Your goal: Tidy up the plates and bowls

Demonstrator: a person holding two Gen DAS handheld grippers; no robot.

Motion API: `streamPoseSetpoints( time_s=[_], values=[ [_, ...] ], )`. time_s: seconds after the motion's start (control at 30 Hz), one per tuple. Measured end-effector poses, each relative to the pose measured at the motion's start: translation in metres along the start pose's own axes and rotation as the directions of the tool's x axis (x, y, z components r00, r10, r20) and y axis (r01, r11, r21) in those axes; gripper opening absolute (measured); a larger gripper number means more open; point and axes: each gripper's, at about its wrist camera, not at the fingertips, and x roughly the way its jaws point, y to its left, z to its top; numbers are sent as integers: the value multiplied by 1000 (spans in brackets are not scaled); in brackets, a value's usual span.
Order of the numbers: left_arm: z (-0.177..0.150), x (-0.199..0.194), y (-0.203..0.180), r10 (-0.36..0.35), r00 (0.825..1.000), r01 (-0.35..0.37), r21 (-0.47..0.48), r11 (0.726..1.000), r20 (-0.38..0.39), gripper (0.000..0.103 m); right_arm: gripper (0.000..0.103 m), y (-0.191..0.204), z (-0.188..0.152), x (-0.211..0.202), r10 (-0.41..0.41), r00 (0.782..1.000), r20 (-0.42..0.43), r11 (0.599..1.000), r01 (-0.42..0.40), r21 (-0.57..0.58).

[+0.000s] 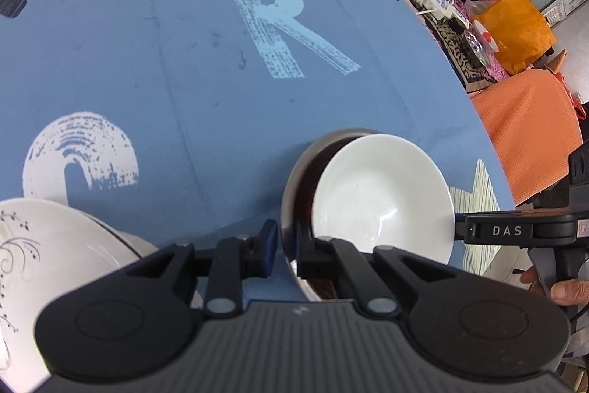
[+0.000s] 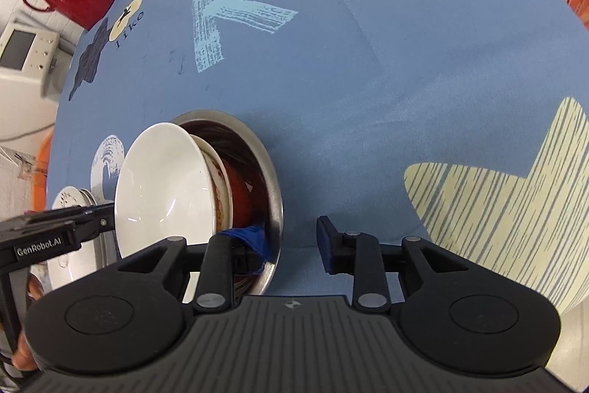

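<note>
I see white bowl point(image 2: 165, 190) tilted inside steel bowl point(image 2: 270, 179) | my left gripper point(image 1: 285, 251) straddles steel rim, unclamped | my right gripper point(image 2: 291, 245) likewise, jaws apart

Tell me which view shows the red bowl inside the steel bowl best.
The right wrist view: the red bowl shows behind the white bowl, within the steel bowl. The left wrist view shows only a dark sliver.

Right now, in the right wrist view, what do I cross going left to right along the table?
Patterned plates → white bowl → red bowl → steel bowl that holds them → bare blue tablecloth → pale striped star print.
</note>
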Motion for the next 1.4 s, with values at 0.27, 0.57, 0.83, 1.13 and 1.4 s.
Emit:
streamPoseSetpoints(
  time_s=[0.27, 0.57, 0.83, 1.13, 1.4],
  values=[
    [3, 1, 11, -24, 1000, 24, 8, 1000, -7, 11, 15, -3, 0, 0, 8, 1000, 21, 1000, -8, -26],
    [-5, 0, 22, -63, 998, 64, -67, 996, 20, 7, 6, -4, -6, -1, 49, 997, 61, 998, -48, -28],
    [-6, -3, 17, -81, 997, 83, -89, 993, 17, 0, 0, -8, -15, -3, 119, 989, 88, 991, -125, 58],
    [8, -31, 15, -44, 998, 47, -84, 995, 43, 0, 0, 13, -8, -14, 137, 987, 89, 985, -145, 88],
    [-7, -104, 46, 28, 991, -9, -144, 990, 134, 0, 0, 87, 12, -26, 176, 980, 93, 983, -171, -61]
  ],
)
